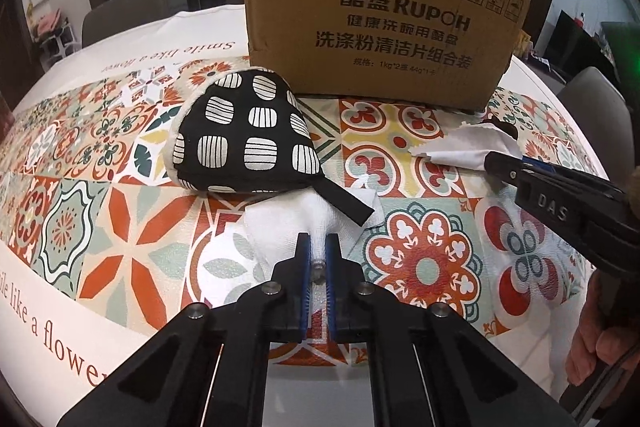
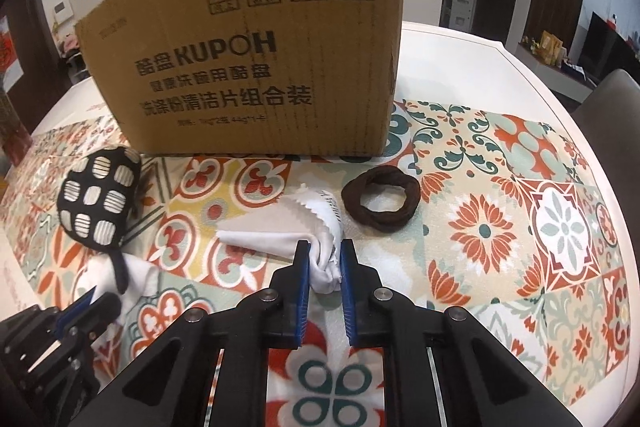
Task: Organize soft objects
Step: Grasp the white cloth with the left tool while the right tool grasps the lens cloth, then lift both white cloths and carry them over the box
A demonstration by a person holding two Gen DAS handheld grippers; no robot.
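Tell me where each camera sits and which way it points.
Left wrist: on the left gripper, looking along its fingers, shut on a white towel; pouch and box ahead; the right gripper and a hand show.
Right wrist: on the right gripper, shut on a white cloth; hair tie and box ahead; the left gripper shows.
Shared: box, pouch, both cloths, tablecloth.

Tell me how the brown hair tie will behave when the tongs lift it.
The hair tie is a twisted fabric ring lying flat on the tablecloth, so it will probably sag into a limp loop rather than hold its shape. It looks light for its size. Lying flat, it seems unlikely to roll, though the thin band may be hard to pinch.
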